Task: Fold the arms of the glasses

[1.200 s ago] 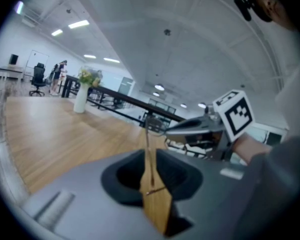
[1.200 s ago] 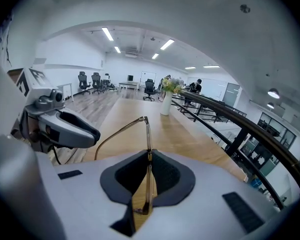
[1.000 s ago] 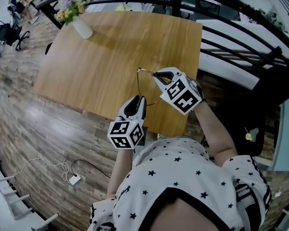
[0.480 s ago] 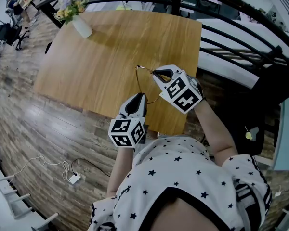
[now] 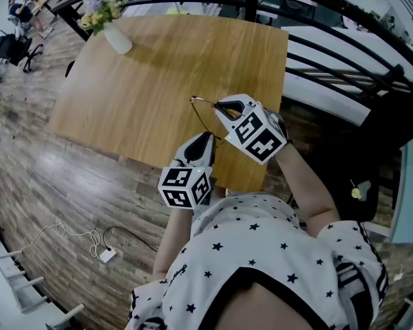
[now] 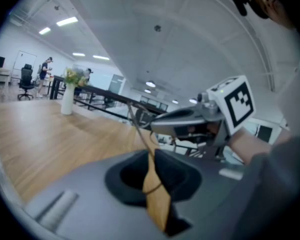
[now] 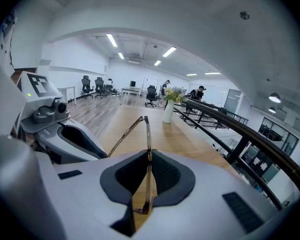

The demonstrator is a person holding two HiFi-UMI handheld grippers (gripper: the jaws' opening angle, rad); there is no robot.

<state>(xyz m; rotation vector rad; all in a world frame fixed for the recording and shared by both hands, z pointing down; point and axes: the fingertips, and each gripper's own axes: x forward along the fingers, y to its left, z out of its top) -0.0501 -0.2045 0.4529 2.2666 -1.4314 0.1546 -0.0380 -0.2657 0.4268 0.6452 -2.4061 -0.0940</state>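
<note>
I hold a pair of thin gold-rimmed glasses (image 5: 199, 117) in the air over the near edge of the wooden table (image 5: 144, 81). My right gripper (image 5: 220, 107) is shut on the front frame (image 7: 146, 134), which stands edge-on between its pads. One amber-tipped arm (image 6: 152, 189) runs from the hinge down into my left gripper (image 5: 205, 137). The left jaws have just been closing, and their pads now press on the arm's tip. In the left gripper view the right gripper (image 6: 190, 121) is just ahead; in the right gripper view the left gripper (image 7: 75, 139) sits close at lower left.
A white vase of flowers (image 5: 113, 36) stands at the table's far left corner. Black railing bars (image 5: 344, 53) run along the right side. On the wood floor to the left lies a white cable with a plug (image 5: 100, 249). The person's starred shirt fills the bottom.
The left gripper has edged right and up toward the right gripper. The glasses' far corner has shifted slightly left, and the arm between the grippers slants more.
</note>
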